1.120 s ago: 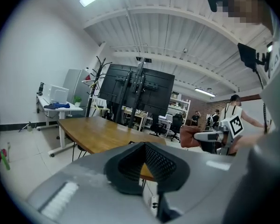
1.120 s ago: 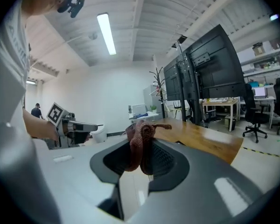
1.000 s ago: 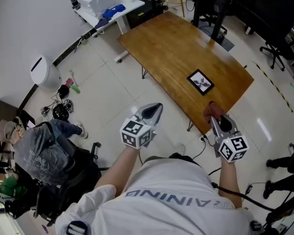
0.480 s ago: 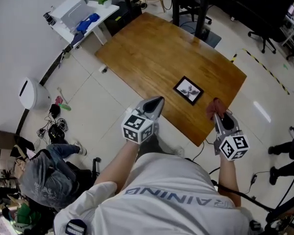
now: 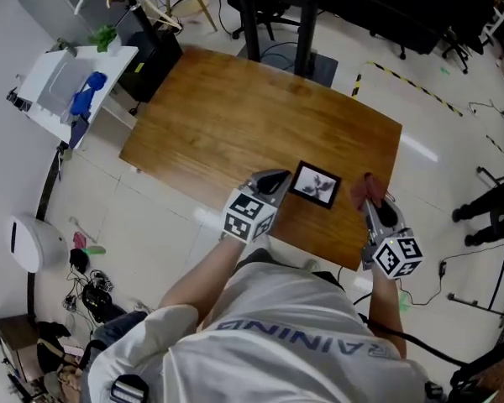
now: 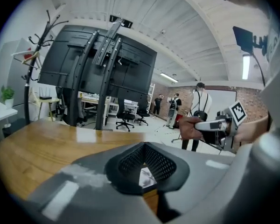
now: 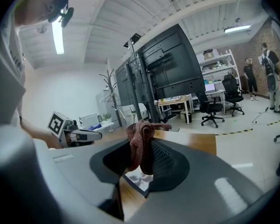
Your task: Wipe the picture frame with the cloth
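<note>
The picture frame (image 5: pixel 315 184), black with a white print, lies flat near the front edge of the wooden table (image 5: pixel 235 124). My left gripper (image 5: pixel 272 180) is shut and empty, its tip just left of the frame. The frame (image 6: pixel 146 177) shows below the jaws in the left gripper view. My right gripper (image 5: pixel 369 198) is shut on a reddish-brown cloth (image 5: pixel 365 188), which hangs bunched a short way right of the frame. In the right gripper view the cloth (image 7: pixel 140 143) fills the jaws above the frame (image 7: pixel 139 179).
A white side desk (image 5: pixel 63 86) with a blue object (image 5: pixel 86 91) stands left of the table. Behind the table is a large black screen stand (image 6: pixel 98 73). People (image 6: pixel 198 101) stand far off. A white bin (image 5: pixel 27 242) and cables lie on the floor at left.
The person has stepped up to the table. Both grippers now reach over its near edge: the left one beside the frame, the right one, still holding the cloth, just right of it.
</note>
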`<state>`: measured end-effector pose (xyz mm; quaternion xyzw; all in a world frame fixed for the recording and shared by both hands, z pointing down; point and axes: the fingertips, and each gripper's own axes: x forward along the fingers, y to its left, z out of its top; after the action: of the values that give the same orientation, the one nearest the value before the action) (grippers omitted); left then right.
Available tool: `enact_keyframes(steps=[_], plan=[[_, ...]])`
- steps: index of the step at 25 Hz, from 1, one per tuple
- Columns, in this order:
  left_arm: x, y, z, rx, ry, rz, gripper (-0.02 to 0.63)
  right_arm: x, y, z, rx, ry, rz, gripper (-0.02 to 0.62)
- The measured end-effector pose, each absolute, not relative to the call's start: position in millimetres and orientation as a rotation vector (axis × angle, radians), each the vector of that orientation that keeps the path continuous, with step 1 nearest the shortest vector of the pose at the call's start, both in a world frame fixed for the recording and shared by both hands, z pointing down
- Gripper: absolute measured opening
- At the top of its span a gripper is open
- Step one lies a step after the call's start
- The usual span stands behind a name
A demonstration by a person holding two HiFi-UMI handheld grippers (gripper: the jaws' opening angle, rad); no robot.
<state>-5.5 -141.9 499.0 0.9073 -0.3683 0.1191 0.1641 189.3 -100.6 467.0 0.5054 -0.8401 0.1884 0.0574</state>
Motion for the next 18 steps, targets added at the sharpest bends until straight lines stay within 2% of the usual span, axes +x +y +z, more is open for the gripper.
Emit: enact_keyframes(steps=[18], plan=[[21.0,-148.3,639.4,2.486,-0.782,0.716,0.005,172.0,-133.8,520.0,1.563,-2.455,0.859,0.109]])
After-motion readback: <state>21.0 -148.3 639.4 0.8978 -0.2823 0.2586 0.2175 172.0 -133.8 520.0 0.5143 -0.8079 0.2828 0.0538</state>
